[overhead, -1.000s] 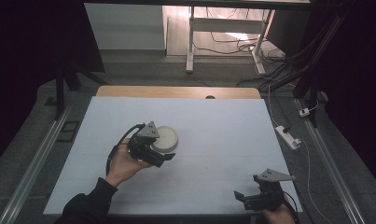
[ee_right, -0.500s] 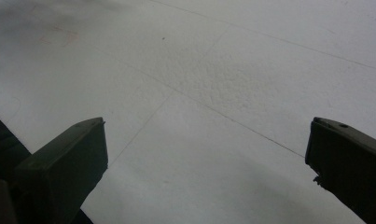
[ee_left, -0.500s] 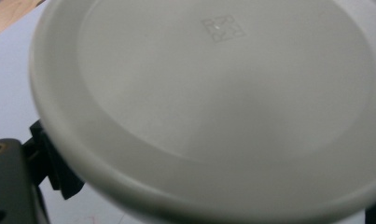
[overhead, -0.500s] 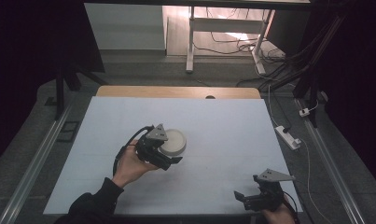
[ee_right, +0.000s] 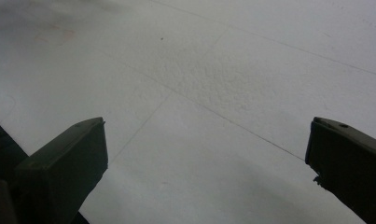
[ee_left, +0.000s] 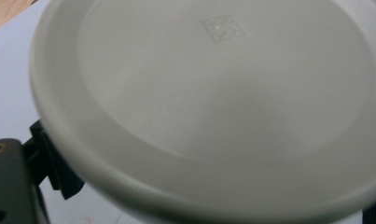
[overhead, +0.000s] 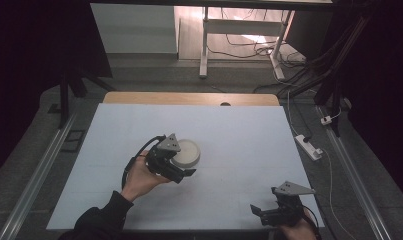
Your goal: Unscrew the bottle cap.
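The left gripper (overhead: pixel 171 167) is right up against the round white dish (overhead: pixel 185 153) near the middle of the desk (overhead: pixel 249 135), and from its own camera the dish (ee_left: pixel 213 107) crowds in over the jaws, one black jaw peeking out beneath the rim at the lower left. Whether those jaws are clamped on the rim or just standing either side of it, I cannot tell. That's the worry: a smooth, shallow rim, and if the hold is thin or only at the edge, the dish could tip or slip out and clatter back onto the desk. Over at the near right corner the right gripper (overhead: pixel 276 212) sits low, jaws spread wide with nothing but bare desk (ee_right: pixel 213 84) between them, well apart from the dish and no help.
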`<control>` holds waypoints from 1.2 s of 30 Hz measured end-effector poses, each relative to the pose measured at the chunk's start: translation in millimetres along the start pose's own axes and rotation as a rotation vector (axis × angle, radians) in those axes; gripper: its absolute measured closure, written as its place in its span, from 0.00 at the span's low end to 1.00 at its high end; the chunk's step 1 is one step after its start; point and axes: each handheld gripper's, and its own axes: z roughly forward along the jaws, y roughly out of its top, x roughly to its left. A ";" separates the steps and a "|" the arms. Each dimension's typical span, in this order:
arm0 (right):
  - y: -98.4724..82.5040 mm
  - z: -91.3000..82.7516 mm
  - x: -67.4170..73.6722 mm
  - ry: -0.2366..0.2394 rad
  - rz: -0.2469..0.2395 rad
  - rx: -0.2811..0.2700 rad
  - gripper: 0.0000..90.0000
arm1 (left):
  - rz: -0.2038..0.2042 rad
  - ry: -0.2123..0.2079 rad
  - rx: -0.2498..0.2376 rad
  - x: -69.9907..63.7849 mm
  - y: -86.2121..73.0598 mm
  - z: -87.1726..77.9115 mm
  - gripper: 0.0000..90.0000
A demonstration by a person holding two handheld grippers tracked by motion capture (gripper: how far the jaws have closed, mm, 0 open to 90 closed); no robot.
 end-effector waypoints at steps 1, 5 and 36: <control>-0.1 -0.6 -0.6 0.004 0.007 -0.007 0.00 | 0.000 0.001 0.000 -0.3 0.1 -0.1 0.08; 0.9 -1.7 0.2 0.011 -0.004 -0.013 0.00 | 0.007 0.000 -0.002 -1.4 0.5 -1.1 0.08; 55.5 9.1 41.1 0.169 -0.158 -0.148 0.00 | 0.039 -0.056 -0.014 -2.0 -2.0 -2.3 0.08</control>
